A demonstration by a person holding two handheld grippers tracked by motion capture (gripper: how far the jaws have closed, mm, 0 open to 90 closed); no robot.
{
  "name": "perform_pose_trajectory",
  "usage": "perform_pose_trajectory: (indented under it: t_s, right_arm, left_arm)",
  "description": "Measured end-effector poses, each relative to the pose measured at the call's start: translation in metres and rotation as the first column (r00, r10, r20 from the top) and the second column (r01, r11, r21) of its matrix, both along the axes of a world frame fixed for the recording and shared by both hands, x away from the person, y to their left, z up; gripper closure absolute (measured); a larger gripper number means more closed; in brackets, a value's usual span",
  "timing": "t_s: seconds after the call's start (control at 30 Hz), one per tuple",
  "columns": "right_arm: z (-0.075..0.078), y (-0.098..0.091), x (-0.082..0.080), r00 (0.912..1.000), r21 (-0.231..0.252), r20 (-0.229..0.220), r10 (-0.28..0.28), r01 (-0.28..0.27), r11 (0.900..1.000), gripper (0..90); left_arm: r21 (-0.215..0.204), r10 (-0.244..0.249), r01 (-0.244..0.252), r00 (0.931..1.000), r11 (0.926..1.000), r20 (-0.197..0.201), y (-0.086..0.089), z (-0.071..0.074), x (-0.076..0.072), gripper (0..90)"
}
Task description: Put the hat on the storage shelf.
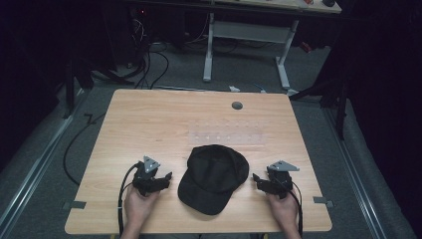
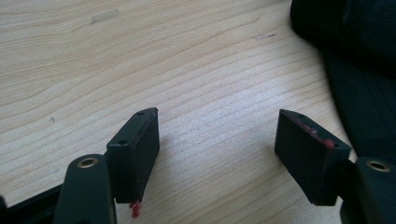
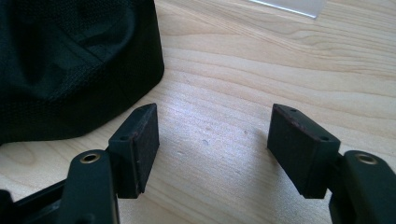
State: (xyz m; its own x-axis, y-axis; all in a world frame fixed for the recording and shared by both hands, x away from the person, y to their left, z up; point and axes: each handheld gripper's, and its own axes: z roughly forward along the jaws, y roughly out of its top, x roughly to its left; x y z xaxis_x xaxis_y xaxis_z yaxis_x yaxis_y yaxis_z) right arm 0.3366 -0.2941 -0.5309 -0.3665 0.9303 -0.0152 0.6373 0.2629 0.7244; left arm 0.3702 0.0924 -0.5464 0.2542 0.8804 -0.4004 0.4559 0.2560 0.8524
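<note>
On the tabletop in high view, black cap lies near front edge, brim toward the person, btwn left gripper and right gripper; both rest just beside it, not touching, each in a hand. Left gripper view: jaws spread wide w/ bare wood btwn them, cap at upper right, clear of the pads. Right gripper view: jaws likewise released, nothing btwn them, cap at upper left, just beyond the left jaw.

I note a light wood-grain surface. Directly on it lie a black cap near the front edge and a clear strip behind it.
</note>
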Motion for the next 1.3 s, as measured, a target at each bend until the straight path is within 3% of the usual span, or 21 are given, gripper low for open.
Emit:
perform_pose_trajectory:
  t_s: [1.03,1.3]
  right_arm:
    - [0.0001,0.0003,-0.0002,1.0,0.0,0.0,-0.005,0.005,1.0,34.5]
    - [0.0005,-0.0005,-0.0002,0.9998,0.001,0.003,-0.017,0.017,0.9999,39.2]
  left_arm:
    - [0.002,-0.002,0.002,1.0,1.0,-0.002,0.0,0.0,-0.0003,29.9]
    - [0.001,0.0,0.0,1.0,1.0,-0.002,-0.0002,0.0,-0.0003,30.0]
